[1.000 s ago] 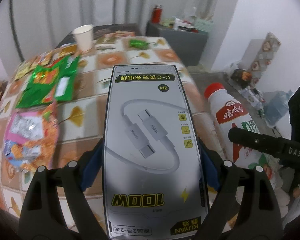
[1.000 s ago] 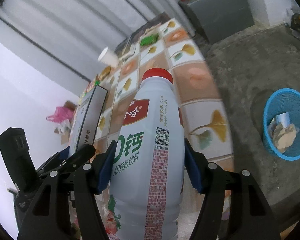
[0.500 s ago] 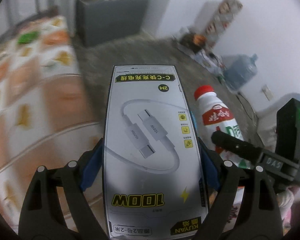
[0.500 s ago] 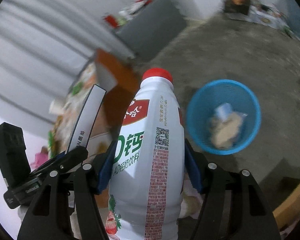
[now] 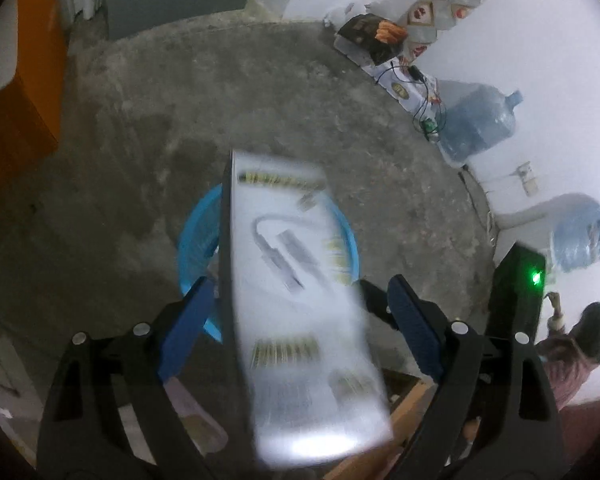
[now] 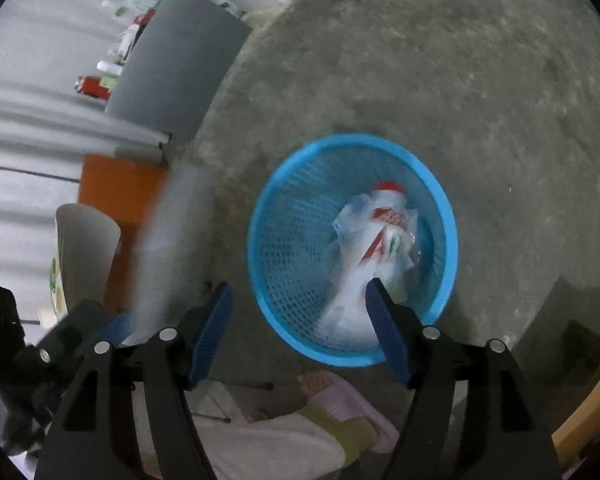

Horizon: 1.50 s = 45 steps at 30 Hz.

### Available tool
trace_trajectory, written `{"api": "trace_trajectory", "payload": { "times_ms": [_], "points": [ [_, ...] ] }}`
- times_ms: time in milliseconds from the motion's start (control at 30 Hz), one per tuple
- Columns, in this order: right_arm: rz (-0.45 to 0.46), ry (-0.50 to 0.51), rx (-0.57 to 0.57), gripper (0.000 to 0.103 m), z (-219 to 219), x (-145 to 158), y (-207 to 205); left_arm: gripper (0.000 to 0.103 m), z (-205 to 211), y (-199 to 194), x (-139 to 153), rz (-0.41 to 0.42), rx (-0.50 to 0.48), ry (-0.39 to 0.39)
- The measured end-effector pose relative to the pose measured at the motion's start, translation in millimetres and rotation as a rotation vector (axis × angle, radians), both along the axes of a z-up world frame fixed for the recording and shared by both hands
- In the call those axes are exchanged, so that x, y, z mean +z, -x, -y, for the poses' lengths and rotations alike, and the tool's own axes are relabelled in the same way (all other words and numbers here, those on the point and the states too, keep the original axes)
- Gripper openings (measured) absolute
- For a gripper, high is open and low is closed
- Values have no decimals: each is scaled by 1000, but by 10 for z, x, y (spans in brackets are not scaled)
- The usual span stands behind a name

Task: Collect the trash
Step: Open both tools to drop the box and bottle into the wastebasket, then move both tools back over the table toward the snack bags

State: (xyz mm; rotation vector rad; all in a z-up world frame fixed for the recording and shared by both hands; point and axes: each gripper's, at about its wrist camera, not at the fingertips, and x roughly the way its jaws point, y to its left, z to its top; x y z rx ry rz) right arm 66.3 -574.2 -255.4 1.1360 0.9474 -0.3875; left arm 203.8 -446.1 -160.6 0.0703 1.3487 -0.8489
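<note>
- One blue mesh basket [image 6: 284, 184] sits on the bare concrete floor [image 6: 440, 72]; both tools point down at it.
- One white bottle [image 6: 374, 240] with a red cap, blurred, is inside the basket, clear of the right tool [image 6: 300, 334]. That tool's jaws have just been opening and stand apart with nothing between the pads.
- One white cable box [image 5: 296, 292], blurred and tilted, hangs over the basket [image 5: 198, 236] in the left wrist view. It sits between the blue pads [image 5: 184, 328] of the left tool [image 5: 300, 320] with a gap on each side, so the jaws are open and not pressing it.
- In the right wrist view the same box [image 6: 168, 248] shows as a pale streak to the left of the basket.
- One paper cup [image 6: 86, 240] at far left, beside an orange panel [image 6: 116, 188].
- Two large water jugs [image 5: 478, 124] along the white wall, one of them wrapped in plastic.
- One grey cabinet [image 6: 176, 68] with small bottles and clutter on top; grey curtain beside it.
- One foot [image 6: 340, 396] in a pink slipper just below the basket.
- A second person [image 5: 572, 356] at the lower right of the left wrist view.
</note>
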Motion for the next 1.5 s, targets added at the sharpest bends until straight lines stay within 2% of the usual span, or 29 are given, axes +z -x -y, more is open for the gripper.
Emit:
{"api": "trace_trajectory", "payload": {
  "times_ms": [133,300,567,800,967,1133,1233,1333,1400,1500],
  "points": [
    [3,21,7,67,-102,27,125,84,-131,35,13,24,-13,17],
    [38,48,-1,67,-206,236,313,84,-325,69,183,36,5,64],
    [106,213,76,67,-534,866,341,84,-922,300,807,101,45,195],
    [220,319,210,69,-970,1526,240,84,-1869,482,1400,228,133,272],
    [336,348,333,75,-1451,2025,57,84,-2940,598,1714,343,289,302],
    [418,275,468,76,-1966,2258,-237,84,-4171,783,1762,410,526,288],
    [440,232,563,76,-2375,2326,-474,84,-4953,931,1727,417,692,293],
    [454,179,658,77,-2819,2355,-750,84,-5556,1051,1650,409,838,316],
    [454,138,715,77,-3136,2348,-931,84,-5906,1077,1551,376,928,331],
    [452,72,785,77,-3557,2338,-1218,78,-6186,1022,1374,308,1009,342]
  ]
}}
